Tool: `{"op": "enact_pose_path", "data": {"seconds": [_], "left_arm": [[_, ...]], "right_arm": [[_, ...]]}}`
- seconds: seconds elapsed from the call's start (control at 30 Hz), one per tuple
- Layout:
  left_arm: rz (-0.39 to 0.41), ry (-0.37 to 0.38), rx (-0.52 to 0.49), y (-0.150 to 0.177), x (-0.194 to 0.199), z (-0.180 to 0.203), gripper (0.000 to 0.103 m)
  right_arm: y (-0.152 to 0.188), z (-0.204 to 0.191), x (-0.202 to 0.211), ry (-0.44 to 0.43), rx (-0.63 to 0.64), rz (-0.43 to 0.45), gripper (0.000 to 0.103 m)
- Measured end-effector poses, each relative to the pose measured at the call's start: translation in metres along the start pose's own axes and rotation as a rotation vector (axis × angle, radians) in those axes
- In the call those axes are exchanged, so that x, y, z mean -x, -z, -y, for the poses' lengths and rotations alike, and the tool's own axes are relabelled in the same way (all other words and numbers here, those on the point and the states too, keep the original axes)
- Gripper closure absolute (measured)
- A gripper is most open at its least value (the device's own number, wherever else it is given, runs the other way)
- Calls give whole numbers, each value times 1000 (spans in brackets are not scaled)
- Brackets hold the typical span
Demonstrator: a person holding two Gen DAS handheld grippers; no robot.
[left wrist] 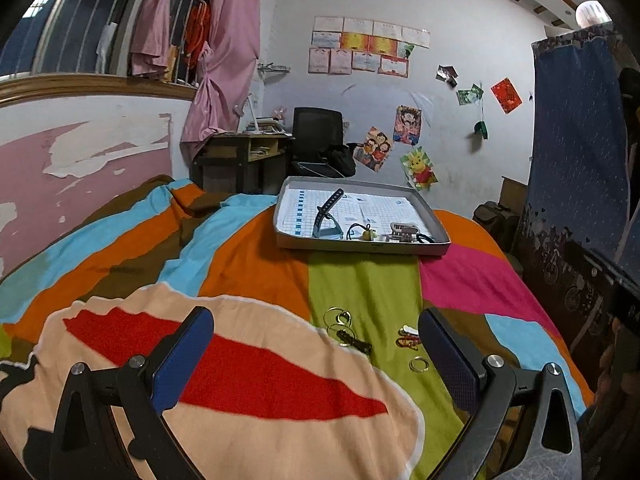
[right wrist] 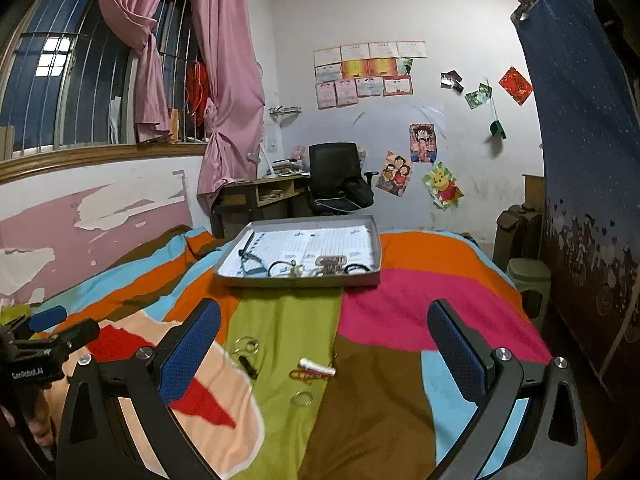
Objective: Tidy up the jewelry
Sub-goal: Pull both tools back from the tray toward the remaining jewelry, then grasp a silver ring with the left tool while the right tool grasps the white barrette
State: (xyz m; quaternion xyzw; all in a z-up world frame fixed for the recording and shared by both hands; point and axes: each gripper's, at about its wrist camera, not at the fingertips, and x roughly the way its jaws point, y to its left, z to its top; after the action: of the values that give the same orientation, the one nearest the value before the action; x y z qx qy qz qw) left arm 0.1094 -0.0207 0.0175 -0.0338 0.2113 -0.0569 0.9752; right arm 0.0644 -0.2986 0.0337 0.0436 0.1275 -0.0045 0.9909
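1. The left gripper [left wrist: 316,360] and right gripper [right wrist: 324,348] are both hovering over a striped blanket [left wrist: 248,256], jaws spread wide, holding nothing.
2. Just ahead of the fingers, loose jewelry is lying: gold hoops [left wrist: 338,317], a red piece [left wrist: 408,342], a small ring [left wrist: 419,364].
3. Farther ahead, a grey tray [left wrist: 360,245] is holding other pieces.
4. These look light, thin, slippery; pinching a rim edgewise seems safest.

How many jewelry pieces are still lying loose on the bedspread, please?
4 that I can distinguish: gold hoops, a dark piece beside them, a red-and-white piece, and a small ring nearest. Overlaps may hide more.
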Motion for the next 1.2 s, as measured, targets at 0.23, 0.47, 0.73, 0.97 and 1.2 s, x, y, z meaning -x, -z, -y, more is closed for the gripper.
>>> {"op": "enact_pose_path", "data": {"seconds": [0.23,0.47,0.73,0.97,1.2], "left_arm": [[-35,14,9,-10,-51,3,0],[-61,28,-9,-10,-97,8,0],[-206,148,27,-10,-172,-4,0],[-312,231,-33,0,-219,-9,11],[-434,325,-119,17,-249,1,43]], "right_arm": [[-25,6,-45,-5,29,10,1],[-31,8,-93,-8,32,-15,1],[-21,13,-151,-50,66,-83,1],[9,25,-210,-128,70,-260,2],[39,13,-242,-225,110,-396,25]]}}
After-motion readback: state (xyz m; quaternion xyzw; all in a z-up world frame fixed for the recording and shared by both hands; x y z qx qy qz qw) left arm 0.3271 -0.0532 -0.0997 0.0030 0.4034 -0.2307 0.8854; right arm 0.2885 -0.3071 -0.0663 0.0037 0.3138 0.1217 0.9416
